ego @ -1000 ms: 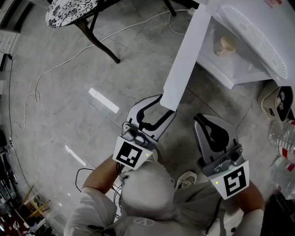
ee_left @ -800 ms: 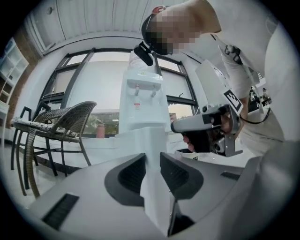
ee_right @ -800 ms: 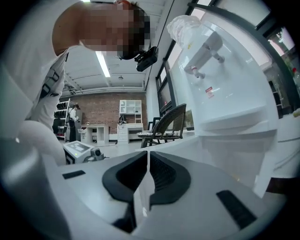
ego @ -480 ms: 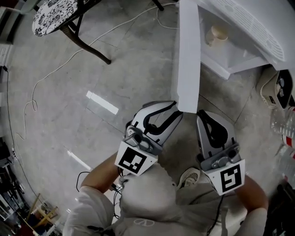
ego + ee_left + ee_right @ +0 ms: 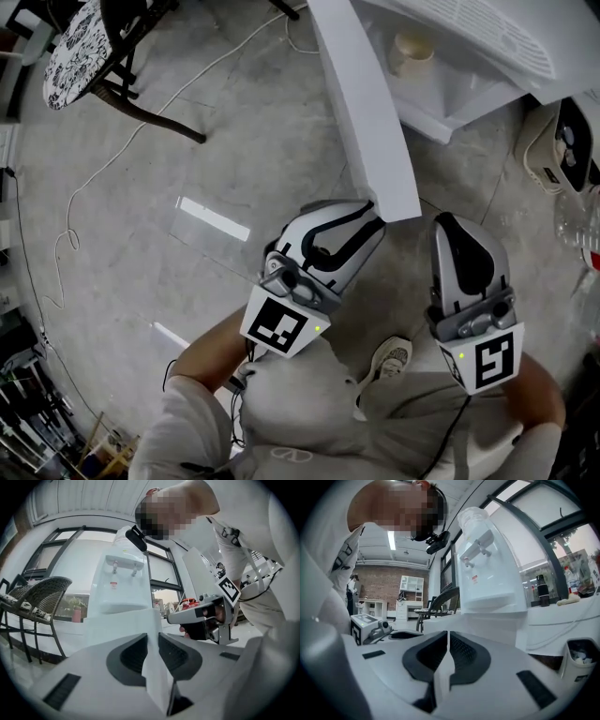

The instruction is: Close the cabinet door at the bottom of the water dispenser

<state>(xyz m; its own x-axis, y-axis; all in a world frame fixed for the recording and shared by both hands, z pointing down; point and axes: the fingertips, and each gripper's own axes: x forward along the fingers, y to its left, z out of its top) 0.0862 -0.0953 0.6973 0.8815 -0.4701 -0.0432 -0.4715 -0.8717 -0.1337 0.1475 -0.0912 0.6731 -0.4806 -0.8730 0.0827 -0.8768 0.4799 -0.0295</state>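
Note:
The white water dispenser (image 5: pixel 487 37) stands at the top right, its bottom cabinet open with a beige cup (image 5: pixel 410 52) inside. The white cabinet door (image 5: pixel 361 103) sticks out toward me. My left gripper (image 5: pixel 375 214) has its jaws on the door's free edge; they have just been closing, and the left gripper view shows the thin door panel (image 5: pixel 154 672) pinched at my left gripper (image 5: pixel 153 637). My right gripper (image 5: pixel 455 225) hovers just right of the door, shut with nothing in it. In its own view my right gripper (image 5: pixel 446 637) faces the dispenser (image 5: pixel 487 559).
A chair with a patterned cushion (image 5: pixel 84 42) stands at the top left, and a white cable (image 5: pixel 141 131) trails over the grey floor. A beige appliance (image 5: pixel 562 141) and plastic bottles (image 5: pixel 586 225) sit at the right edge. My shoe (image 5: pixel 389 361) is below the grippers.
The left jaws, open around the door's edge before, now grip it. The door's free edge has swung right toward the cabinet, and both grippers have shifted right with it.

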